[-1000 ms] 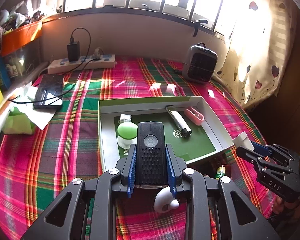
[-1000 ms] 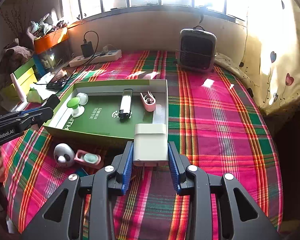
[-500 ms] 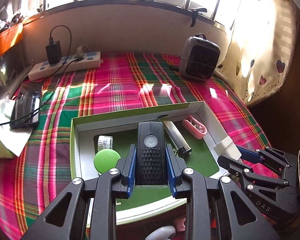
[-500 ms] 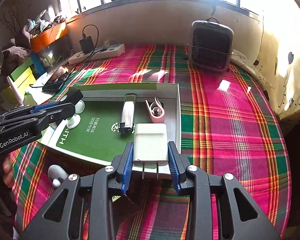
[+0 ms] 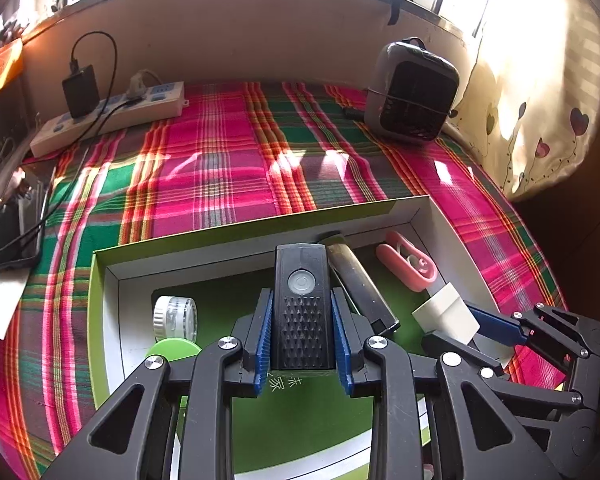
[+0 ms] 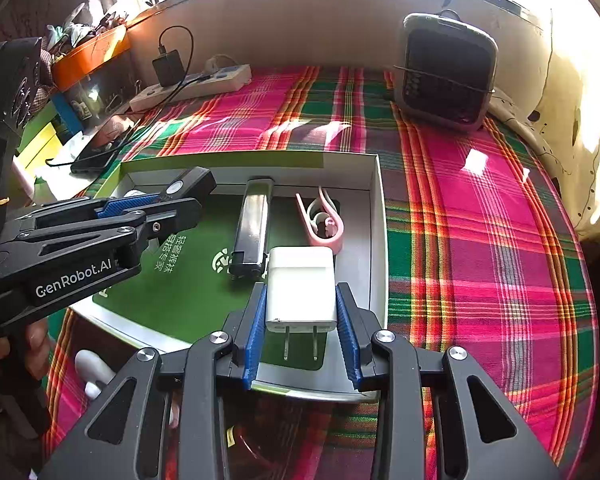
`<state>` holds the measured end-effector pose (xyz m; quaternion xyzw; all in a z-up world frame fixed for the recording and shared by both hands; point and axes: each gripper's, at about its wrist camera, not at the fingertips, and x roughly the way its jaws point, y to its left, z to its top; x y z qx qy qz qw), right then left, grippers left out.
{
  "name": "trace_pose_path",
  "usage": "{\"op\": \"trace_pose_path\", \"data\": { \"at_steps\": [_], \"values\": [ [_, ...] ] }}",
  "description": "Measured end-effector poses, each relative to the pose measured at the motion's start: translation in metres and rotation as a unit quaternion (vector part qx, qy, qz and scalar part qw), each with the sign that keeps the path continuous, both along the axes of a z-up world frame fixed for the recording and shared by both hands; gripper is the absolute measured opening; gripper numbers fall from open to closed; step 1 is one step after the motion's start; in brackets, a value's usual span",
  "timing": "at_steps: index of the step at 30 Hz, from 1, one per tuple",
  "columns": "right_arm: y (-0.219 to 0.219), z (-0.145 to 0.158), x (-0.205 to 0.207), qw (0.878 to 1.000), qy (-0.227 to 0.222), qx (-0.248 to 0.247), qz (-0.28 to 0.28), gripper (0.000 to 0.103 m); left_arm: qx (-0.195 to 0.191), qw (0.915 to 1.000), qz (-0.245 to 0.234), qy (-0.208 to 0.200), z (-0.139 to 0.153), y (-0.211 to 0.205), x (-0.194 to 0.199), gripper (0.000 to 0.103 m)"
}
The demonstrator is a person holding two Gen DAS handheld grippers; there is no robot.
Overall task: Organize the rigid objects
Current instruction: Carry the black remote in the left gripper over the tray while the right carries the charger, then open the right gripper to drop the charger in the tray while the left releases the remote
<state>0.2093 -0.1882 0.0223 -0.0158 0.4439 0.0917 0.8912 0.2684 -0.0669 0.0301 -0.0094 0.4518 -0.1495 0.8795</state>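
Observation:
My left gripper (image 5: 302, 340) is shut on a black remote-like device (image 5: 302, 304) and holds it over the green-floored box (image 5: 112, 300). My right gripper (image 6: 301, 320) is shut on a white plug charger (image 6: 301, 286), held over the box's right part (image 6: 376, 216). In the box lie a black-silver lighter (image 6: 254, 224), a pink clip (image 6: 324, 220), a small clear jar (image 5: 176, 316) and a green-capped item (image 5: 172, 350). The left gripper also shows in the right wrist view (image 6: 180, 200), the right one in the left wrist view (image 5: 452, 320).
A small heater (image 5: 414, 92) stands at the back right. A power strip with a black adapter (image 5: 112, 108) lies at the back left, a phone (image 5: 14, 236) at the left. A white rounded object (image 6: 94, 372) lies on the plaid cloth in front of the box.
Both grippers have moved forward and now hang over the box with their objects. The box looms larger in both views.

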Motion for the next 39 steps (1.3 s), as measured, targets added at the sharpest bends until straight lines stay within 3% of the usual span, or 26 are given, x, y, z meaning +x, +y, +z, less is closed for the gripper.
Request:
{"op": "trace_pose_path", "data": {
  "at_steps": [21,39],
  "values": [
    [0.008,-0.003,0.011,0.999,-0.022,-0.031,0.001,0.035,0.013,0.9999,0.008,0.001,-0.011,-0.013,0.017,0.026],
    [0.011,-0.005,0.012,0.999,-0.024,-0.025,0.008,0.035,0.007,0.9999,0.008,0.002,-0.013,-0.015,0.019,0.026]
  ]
}}
